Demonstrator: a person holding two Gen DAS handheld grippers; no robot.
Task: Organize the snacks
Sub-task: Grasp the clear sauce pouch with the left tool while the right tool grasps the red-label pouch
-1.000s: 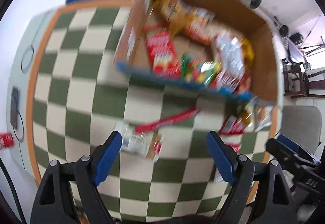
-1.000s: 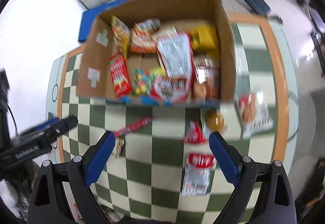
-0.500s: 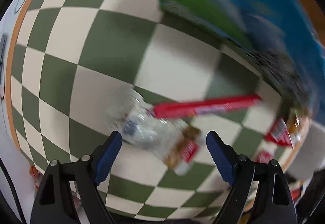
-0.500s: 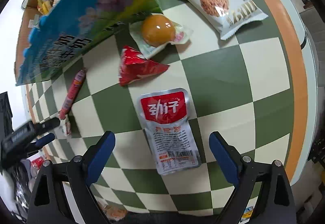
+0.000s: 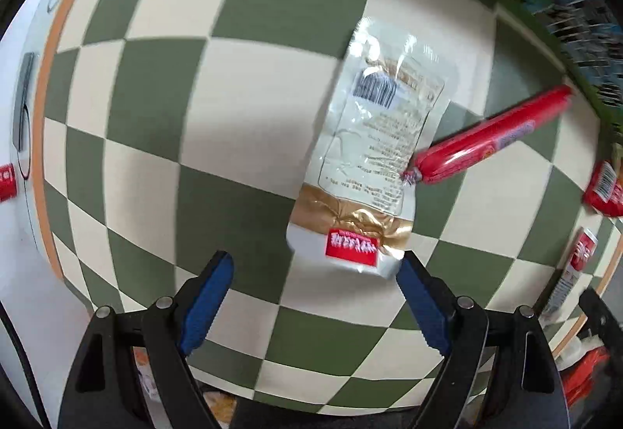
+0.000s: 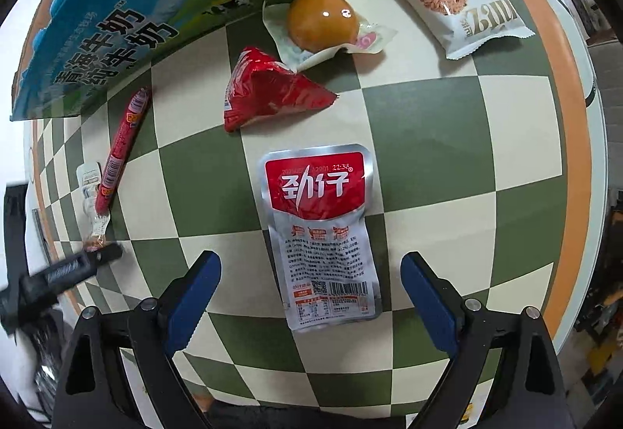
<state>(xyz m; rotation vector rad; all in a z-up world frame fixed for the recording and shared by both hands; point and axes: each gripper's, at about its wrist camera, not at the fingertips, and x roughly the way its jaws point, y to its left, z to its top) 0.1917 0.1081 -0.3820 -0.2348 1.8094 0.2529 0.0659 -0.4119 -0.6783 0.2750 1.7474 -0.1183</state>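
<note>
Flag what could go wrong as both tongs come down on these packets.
1. The red sausage stick rests its end on the clear-and-gold flat packet; the open left tongs may drag both.
2. The silver-and-red flat pouch lies flush on the checkered table; the open right tongs may slip.

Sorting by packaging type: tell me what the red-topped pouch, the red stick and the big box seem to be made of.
Red-topped pouch: silvery foil-laminate film, glossy; its sealed border shines metallic.
Red stick: thin shiny plastic casing, pinched and clipped at the end, likely a sausage.
Big box: printed cardboard, smooth outside; a plain brown edge shows at the top.
</note>
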